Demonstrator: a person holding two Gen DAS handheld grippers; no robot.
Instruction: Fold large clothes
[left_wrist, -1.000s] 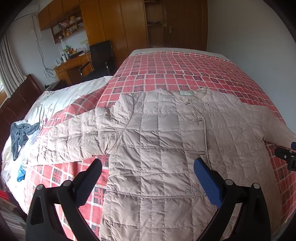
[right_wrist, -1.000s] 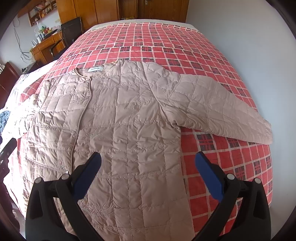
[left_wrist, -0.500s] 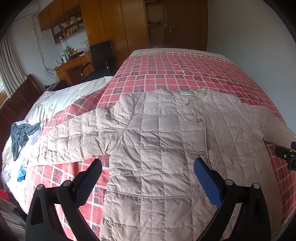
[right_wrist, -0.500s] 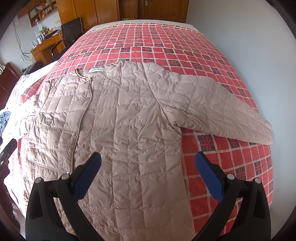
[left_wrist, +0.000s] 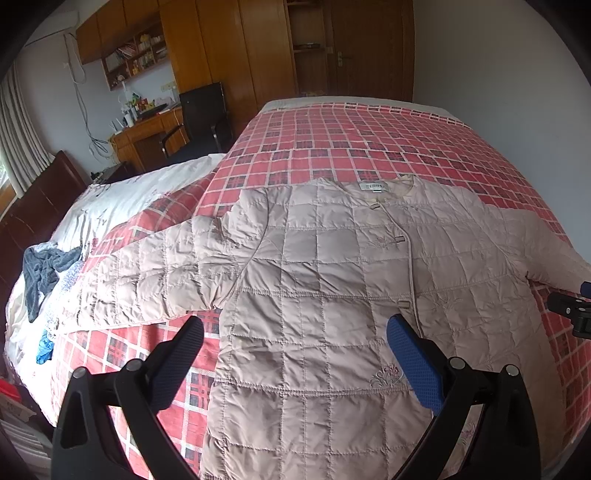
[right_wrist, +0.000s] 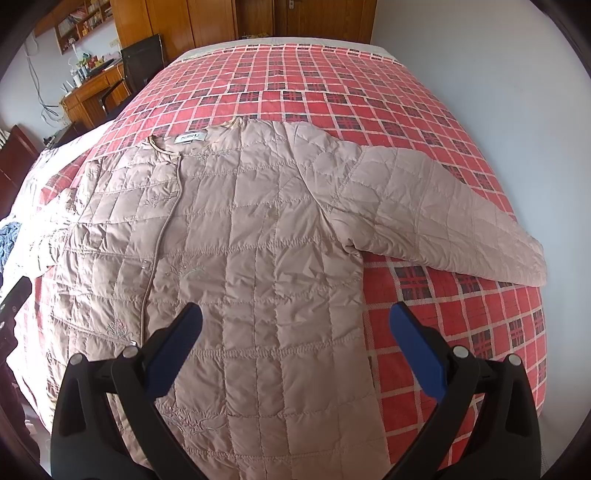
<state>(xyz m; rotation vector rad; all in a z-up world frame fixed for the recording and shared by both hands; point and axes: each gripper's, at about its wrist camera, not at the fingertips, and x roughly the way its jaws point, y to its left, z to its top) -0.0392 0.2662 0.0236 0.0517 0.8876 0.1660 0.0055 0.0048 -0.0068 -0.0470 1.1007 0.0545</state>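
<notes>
Little has moved since a second ago: both my views sit a touch lower and closer over the quilted jacket (left_wrist: 332, 280), and nothing on the bed has shifted. My left gripper (left_wrist: 295, 334) hangs with its jaws spread wide, nothing between them, above the jacket's lower front. My right gripper (right_wrist: 295, 321) is just as wide apart and just as bare, over the other half of the same front.

From the left camera I get the room that the right one mostly cuts off: the white duvet (left_wrist: 122, 206) beside the red checked bedspread (left_wrist: 369, 140), a grey-blue cloth (left_wrist: 42, 271) bunched on it, a black chair (left_wrist: 201, 118) at a wooden desk (left_wrist: 142, 138), and tall wooden wardrobes (left_wrist: 229, 55). It also shows the jacket's sleeve on my left (left_wrist: 140, 280) lying out sideways, partly over the duvet, and a black piece of my right gripper at the far right edge. From the right camera I get the opposite sleeve (right_wrist: 443, 221) whole, angled out and toward the bed's edge, with its cuff flat on the bedspread.

The jacket lies face up, fastened down the front, spread flat. Its long axis runs away from me: collar and label (left_wrist: 373, 186) at the far end, hem nearest me and running out of view beneath my fingers.
</notes>
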